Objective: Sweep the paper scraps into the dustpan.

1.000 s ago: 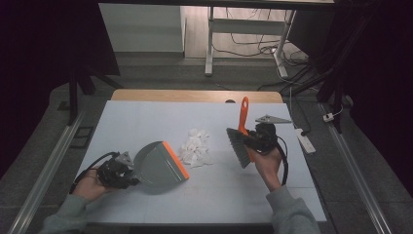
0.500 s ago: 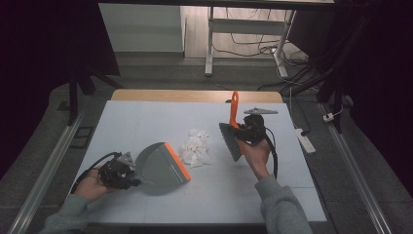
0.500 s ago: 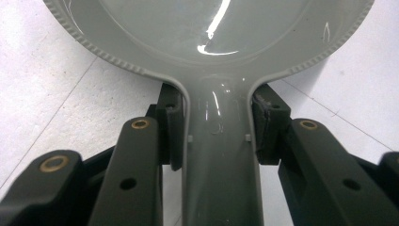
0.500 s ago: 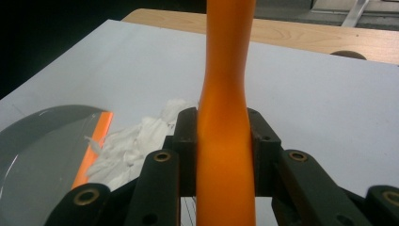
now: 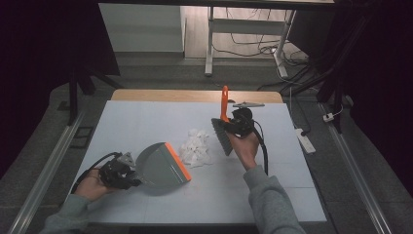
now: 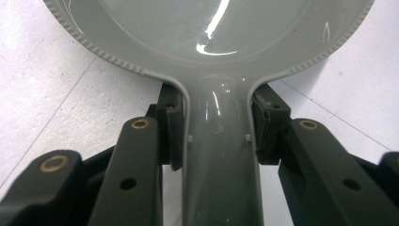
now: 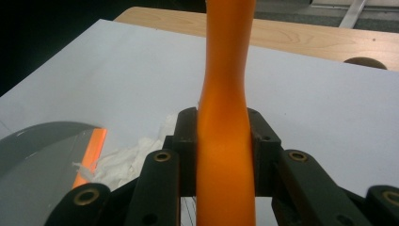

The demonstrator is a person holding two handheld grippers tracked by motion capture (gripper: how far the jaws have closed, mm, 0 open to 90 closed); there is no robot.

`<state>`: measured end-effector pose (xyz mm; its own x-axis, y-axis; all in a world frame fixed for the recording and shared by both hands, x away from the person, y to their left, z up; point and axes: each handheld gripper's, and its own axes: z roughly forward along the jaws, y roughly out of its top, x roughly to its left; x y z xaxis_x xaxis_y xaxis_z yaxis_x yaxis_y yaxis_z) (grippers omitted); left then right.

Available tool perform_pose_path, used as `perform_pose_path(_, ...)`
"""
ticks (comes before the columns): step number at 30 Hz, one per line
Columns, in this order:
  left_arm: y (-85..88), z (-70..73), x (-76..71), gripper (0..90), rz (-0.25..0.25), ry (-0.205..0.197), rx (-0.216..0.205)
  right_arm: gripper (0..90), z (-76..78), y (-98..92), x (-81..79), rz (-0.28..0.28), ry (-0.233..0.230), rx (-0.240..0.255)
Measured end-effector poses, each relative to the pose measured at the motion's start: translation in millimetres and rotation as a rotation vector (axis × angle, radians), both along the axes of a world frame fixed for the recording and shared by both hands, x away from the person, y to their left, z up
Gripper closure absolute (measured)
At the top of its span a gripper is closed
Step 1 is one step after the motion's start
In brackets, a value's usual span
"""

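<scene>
Orange plastic brush handle (image 7: 225, 141) clenched between the jaws of the right tool (image 5: 242, 123); pads press it from both sides in the right gripper view, handle standing up, grey bristle head (image 5: 223, 137) hanging down toward the desk (image 5: 146, 117). Brush sits just right of the white paper scraps (image 5: 196, 147), bristles not clearly touching the surface, can't tell for sure from the high view.

Left tool (image 5: 118, 171) clenched on the grey dustpan (image 5: 158, 165) by its neck (image 6: 219, 155); the left gripper view shows both pads tight on the stem. Pan lies flat near-left on the desk, its orange lip (image 5: 177, 160) facing the scraps and nearly touching the pile's near-left edge.

Step in hand, judged: sweep the scraps into the pan. To do it well:
- Lower the bristles onto the desk at the far-right side of the pile, behind all the pieces, not in the middle.
- Drag left and near, straight at the orange lip, in short strokes; light paper scatters with a fast flick.
- Keep the pan's lip pressed flat on the desk, otherwise the scraps slide under it.
- Hold the pan steady; let the brush do the travel.
- The tall handle gives leverage, so a loose grip could let the brush twist; keep the clamp firm.

Pale desk cover ends at a wooden strip (image 5: 195, 95) on the far side.
</scene>
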<state>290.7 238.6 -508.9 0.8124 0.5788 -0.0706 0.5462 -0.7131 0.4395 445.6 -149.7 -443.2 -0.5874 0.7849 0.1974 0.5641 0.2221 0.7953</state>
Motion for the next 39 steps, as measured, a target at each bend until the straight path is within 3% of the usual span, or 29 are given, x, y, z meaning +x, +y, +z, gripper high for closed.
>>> perform_pose_path(19, -0.3, -0.9, -0.3, 61.8, 0.003, 0.001, -0.002, 69.7, -11.3, 45.8, 22.9, 0.010, 0.023, -0.067)
perform_pose_path(39, -1.2, -1.2, -0.6, 61.8, 0.004, 0.000, -0.001, 69.7, -25.7, 58.9, 24.6, 0.015, 0.038, -0.118)
